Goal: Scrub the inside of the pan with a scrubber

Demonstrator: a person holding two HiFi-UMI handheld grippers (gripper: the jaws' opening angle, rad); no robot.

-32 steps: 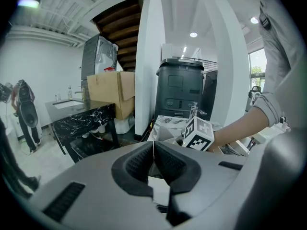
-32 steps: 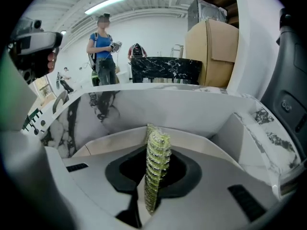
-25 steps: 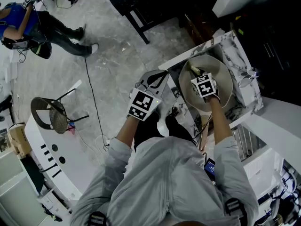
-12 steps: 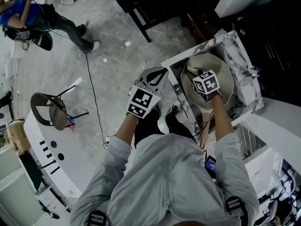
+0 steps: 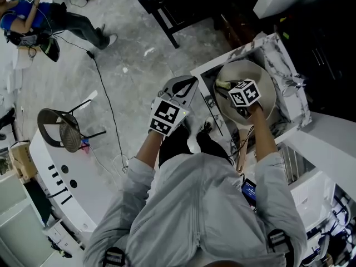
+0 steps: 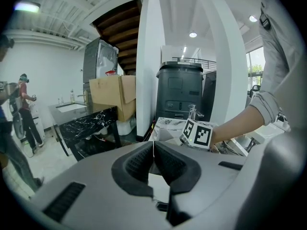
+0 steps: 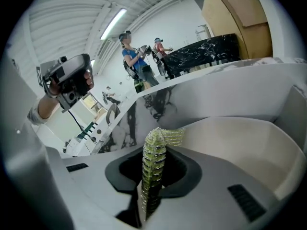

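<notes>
- Scrubber (image 7: 153,172), a yellow-green mesh strip, is pinched upright between the jaws of the right gripper (image 7: 154,156). The jaws clamp its lower length, and its free end folds forward past the jaw tips. Held like this, the soft mesh and not the hard jaw would be what meets the pan, as I judge it.
- Pan (image 7: 242,145) is pale beige and lies just ahead of and below that gripper. Its smooth inner wall fills the lower right of the right gripper view.
- From the head view, the right gripper's marker cube (image 5: 245,93) hangs over the bowl, inside the rim. The scrubber's tip shows near the pan's far-left inner edge.
- Contact between mesh and pan wall cannot be settled from these views. The bent tip is at least just beside the wall.
- Marble-patterned basin (image 5: 285,53) holds the pan, with its walls close around the rim. That probably stops the pan sliding under scrubbing strokes.
- Left gripper (image 6: 153,148) has its jaws closed together on nothing. It hangs over the floor on the person's left, well apart from the pan, and faces toward the basin.
- Judging by that, the left gripper is parked and is not bracing the pan, so the scrubbing is a one-handed job.
</notes>
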